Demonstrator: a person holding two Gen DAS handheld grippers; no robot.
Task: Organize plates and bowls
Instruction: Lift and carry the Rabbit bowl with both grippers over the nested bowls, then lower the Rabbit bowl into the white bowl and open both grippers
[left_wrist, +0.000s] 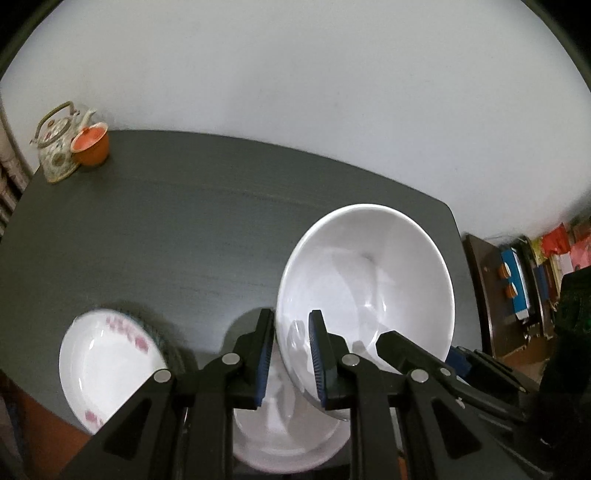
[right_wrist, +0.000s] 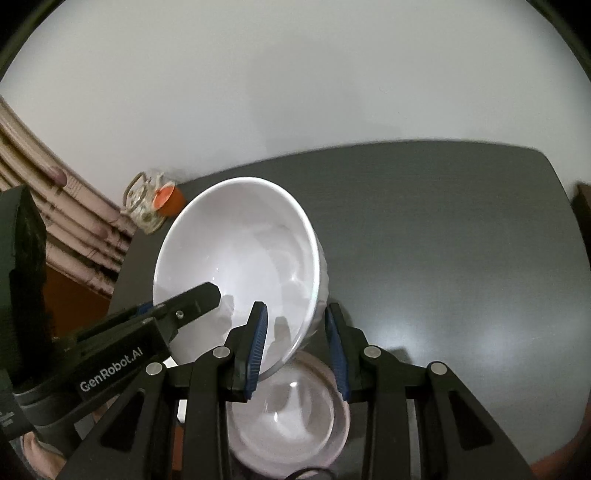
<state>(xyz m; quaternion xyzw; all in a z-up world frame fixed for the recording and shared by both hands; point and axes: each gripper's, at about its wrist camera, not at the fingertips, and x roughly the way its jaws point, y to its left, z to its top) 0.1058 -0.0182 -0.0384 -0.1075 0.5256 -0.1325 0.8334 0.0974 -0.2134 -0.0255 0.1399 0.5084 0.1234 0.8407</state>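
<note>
A large white bowl (left_wrist: 365, 280) is tilted in the air above a second white bowl (left_wrist: 291, 435) that rests on the dark table. My left gripper (left_wrist: 291, 358) is shut on the tilted bowl's rim at its left side. My right gripper (right_wrist: 297, 347) straddles the same bowl's (right_wrist: 240, 251) rim at its right side, with jaws apart; the left pad is inside the bowl, the right pad outside and clear of the wall. The lower bowl (right_wrist: 291, 424) shows beneath it. A white plate (left_wrist: 107, 369) with pink marks lies at the table's front left.
A patterned teapot (left_wrist: 59, 144) and an orange cup (left_wrist: 91, 144) stand at the far left corner of the dark table (left_wrist: 203, 229). A white wall is behind. Furniture and coloured clutter (left_wrist: 524, 280) lie off the table's right edge.
</note>
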